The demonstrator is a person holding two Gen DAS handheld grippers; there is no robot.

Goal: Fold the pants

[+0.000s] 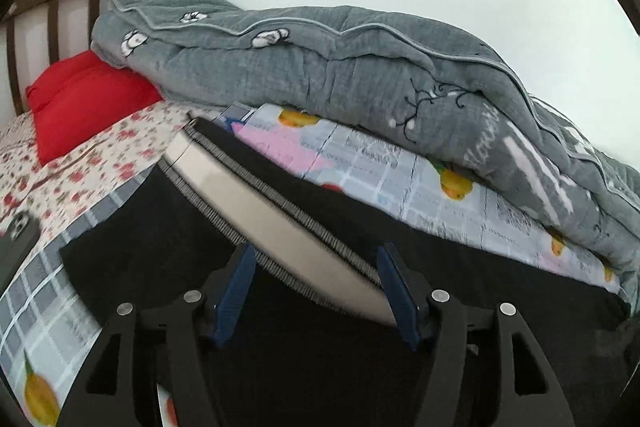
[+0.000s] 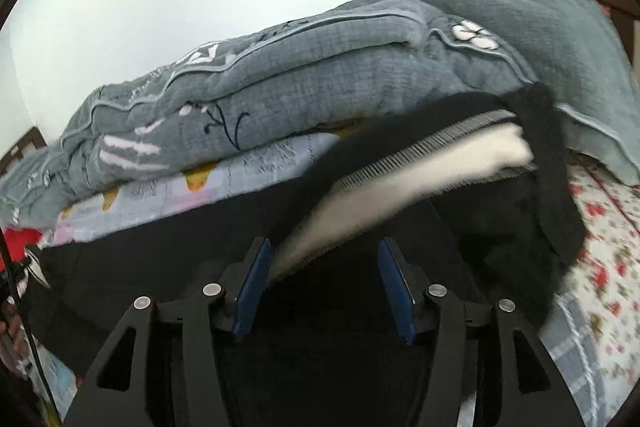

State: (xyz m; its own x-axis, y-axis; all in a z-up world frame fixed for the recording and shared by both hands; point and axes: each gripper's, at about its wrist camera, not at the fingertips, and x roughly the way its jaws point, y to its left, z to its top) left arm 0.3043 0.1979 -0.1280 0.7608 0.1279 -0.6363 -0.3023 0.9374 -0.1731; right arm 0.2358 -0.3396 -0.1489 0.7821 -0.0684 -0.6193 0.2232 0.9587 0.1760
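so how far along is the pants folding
Done: the black pants with the cream side stripe lie on the bed, their stripe lying flat on top. In hand: nothing; left gripper and right gripper stand open over the fabric. Left: any further fold; how many, I cannot tell.

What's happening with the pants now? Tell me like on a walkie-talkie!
Both grippers, left and right, open. Black pants flat on bed, white stripe between the jaws. Gray quilt close behind.

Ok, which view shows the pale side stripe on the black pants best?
The left wrist view: the stripe runs sharp and unbroken between the open left gripper fingers. The right wrist view shows the stripe too, but motion-blurred, its far end under a black fold of the pants.
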